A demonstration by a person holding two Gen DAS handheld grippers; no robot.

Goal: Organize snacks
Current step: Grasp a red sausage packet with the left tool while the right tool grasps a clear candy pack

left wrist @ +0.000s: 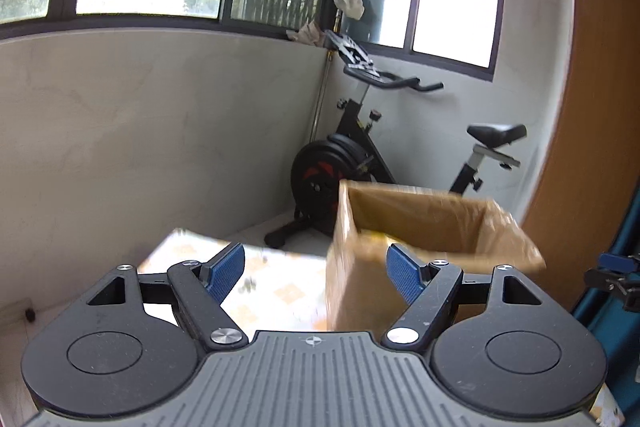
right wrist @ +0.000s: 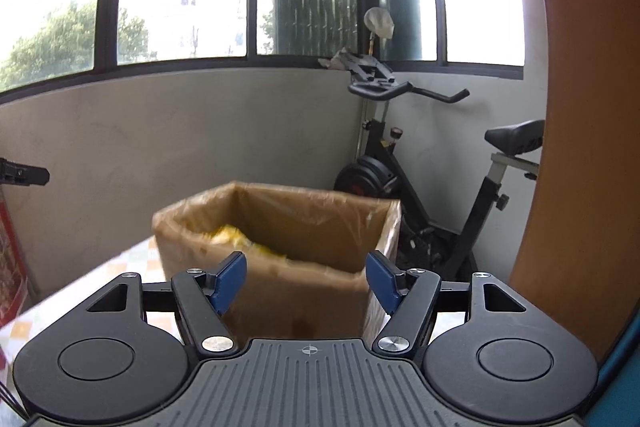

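An open cardboard box (left wrist: 360, 291) lined with clear plastic stands on a table with a yellow-and-white checked cloth (left wrist: 280, 291). It also shows in the right wrist view (right wrist: 304, 299), with yellow snack packets (right wrist: 240, 241) inside. My left gripper (left wrist: 316, 275) is open and empty, with the box's left wall between its fingers. My right gripper (right wrist: 306, 281) is open and empty, close in front of the box's near wall. The other gripper (left wrist: 612, 275) shows at the right edge of the left wrist view.
An exercise bike (right wrist: 420, 187) stands behind the box by the grey wall, also in the left wrist view (left wrist: 360, 163). A wooden panel (right wrist: 580, 147) rises on the right. Windows run above the wall. A red object (right wrist: 10, 267) is at the far left.
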